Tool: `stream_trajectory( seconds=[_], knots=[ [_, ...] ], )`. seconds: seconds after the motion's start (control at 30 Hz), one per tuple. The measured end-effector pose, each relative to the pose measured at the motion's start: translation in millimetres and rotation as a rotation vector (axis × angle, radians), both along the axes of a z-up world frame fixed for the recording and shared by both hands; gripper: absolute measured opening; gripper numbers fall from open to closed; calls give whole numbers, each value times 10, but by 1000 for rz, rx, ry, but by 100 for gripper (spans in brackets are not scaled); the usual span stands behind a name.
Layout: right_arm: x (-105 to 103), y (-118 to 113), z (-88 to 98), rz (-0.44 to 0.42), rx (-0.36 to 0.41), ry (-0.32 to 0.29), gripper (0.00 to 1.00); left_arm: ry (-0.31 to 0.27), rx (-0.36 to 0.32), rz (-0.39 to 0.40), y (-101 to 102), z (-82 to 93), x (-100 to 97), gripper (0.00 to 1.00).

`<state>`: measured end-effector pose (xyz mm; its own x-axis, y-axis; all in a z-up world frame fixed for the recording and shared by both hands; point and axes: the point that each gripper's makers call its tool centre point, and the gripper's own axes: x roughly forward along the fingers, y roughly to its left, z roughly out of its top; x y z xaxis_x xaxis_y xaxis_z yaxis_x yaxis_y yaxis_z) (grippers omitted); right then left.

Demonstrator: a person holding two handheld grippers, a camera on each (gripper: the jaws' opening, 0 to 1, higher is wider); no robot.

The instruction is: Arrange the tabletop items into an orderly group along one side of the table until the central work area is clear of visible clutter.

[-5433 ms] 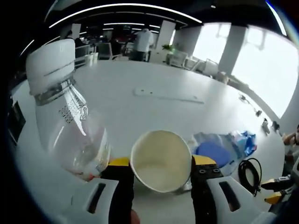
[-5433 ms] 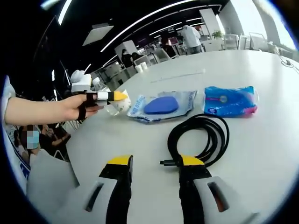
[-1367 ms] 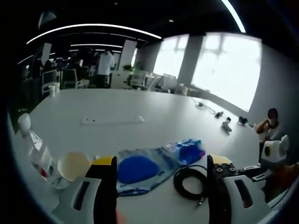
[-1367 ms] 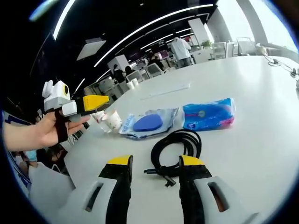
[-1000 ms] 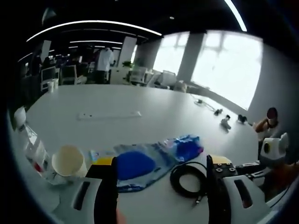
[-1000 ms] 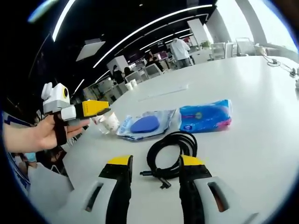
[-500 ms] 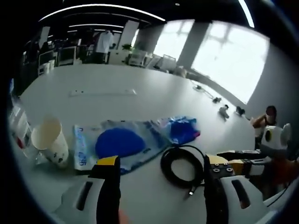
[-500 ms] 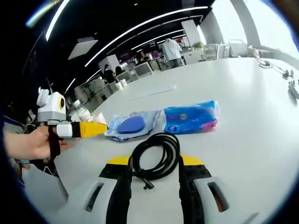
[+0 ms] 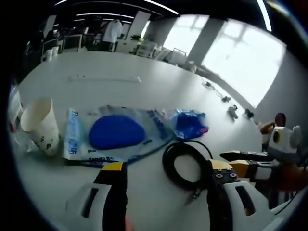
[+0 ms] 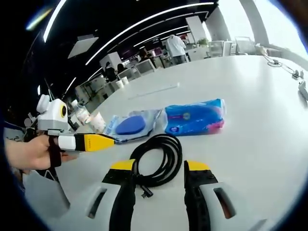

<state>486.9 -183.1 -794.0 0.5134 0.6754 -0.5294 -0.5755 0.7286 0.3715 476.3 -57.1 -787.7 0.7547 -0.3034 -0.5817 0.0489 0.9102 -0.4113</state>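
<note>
A coiled black cable lies on the white table, just past my open left gripper. Beyond the coil are a clear bag holding a blue pad and a blue tissue pack. Far left stand a paper cup and a plastic bottle. In the right gripper view the cable sits between the tips of my open right gripper, with the tissue pack, the bag, the cup and the bottle behind. A hand holds the left gripper low at the left.
The right gripper reaches in from the right of the left gripper view. A flat white strip lies farther up the table. Small items sit near the far edge. A person sits at the right; others stand in the back.
The left gripper has let go of the cup, which now stands by the bottle. Both cameras have dropped and moved toward the cable; the coil now lies at the right gripper's tips.
</note>
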Motion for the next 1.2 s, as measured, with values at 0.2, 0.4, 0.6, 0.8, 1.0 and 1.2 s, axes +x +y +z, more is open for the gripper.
stream_trajectory(
  seconds=[0.2, 0.4, 0.6, 0.8, 1.0, 1.2],
  knots=[
    [25, -3, -83, 6, -9, 19, 36, 35, -4, -3, -59, -108, -28, 60],
    [33, -9, -132, 5, -14, 37, 36, 51, -15, 9, -81, -167, -7, 59],
    [66, -24, -195, 2, -14, 49, 36, 64, -40, 14, -130, -202, 10, 55],
    [79, -1, -240, 10, -12, 60, 36, 74, -86, 19, -235, -239, 36, 50],
    [82, 28, -274, 24, -11, 71, 34, 90, -88, 28, -250, -301, 37, 47],
    [87, 43, -318, 39, -8, 81, 31, 81, -102, 34, -276, -310, 86, 42]
  ],
)
